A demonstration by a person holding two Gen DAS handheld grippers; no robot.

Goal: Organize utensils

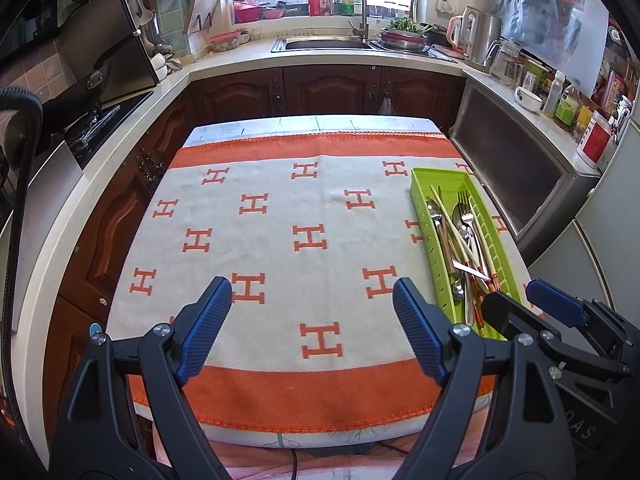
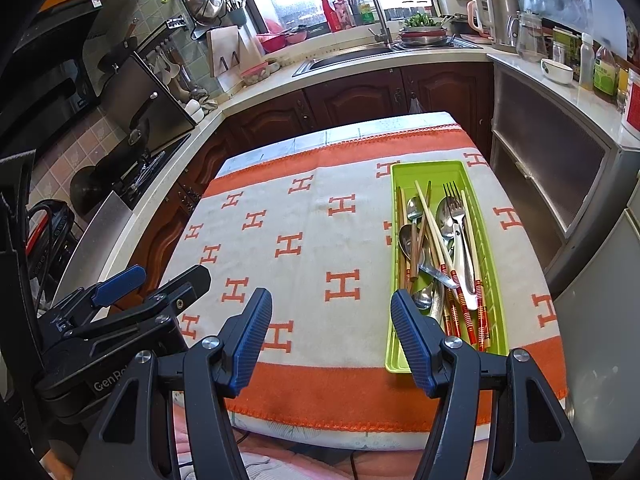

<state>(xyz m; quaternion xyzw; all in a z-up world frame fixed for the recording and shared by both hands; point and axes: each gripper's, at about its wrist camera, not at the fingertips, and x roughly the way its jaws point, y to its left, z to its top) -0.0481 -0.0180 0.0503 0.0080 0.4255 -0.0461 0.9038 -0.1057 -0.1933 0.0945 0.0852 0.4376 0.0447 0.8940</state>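
A lime-green slotted tray (image 1: 452,174) (image 2: 428,166) lies lengthwise on the right side of the cloth-covered table (image 1: 280,200) (image 2: 300,220). Piled in it are metal spoons (image 2: 408,240), a fork (image 1: 464,204) (image 2: 456,208), a knife and several chopsticks (image 2: 434,232) with red-banded ends. My left gripper (image 1: 312,286) (image 2: 168,274) hovers open over the near middle of the cloth, empty. My right gripper (image 2: 331,298) (image 1: 516,296) is open too, and nothing is held. Its right finger hangs over the tray's near left corner.
The cloth is white with orange H marks and orange borders. A counter wraps around the far side, with a sink and tap (image 1: 360,8) (image 2: 376,12), a stove (image 1: 104,120) on the left and a steel cabinet (image 1: 516,160) close on the right. A kettle, jars and a bowl (image 2: 556,70) stand on it.
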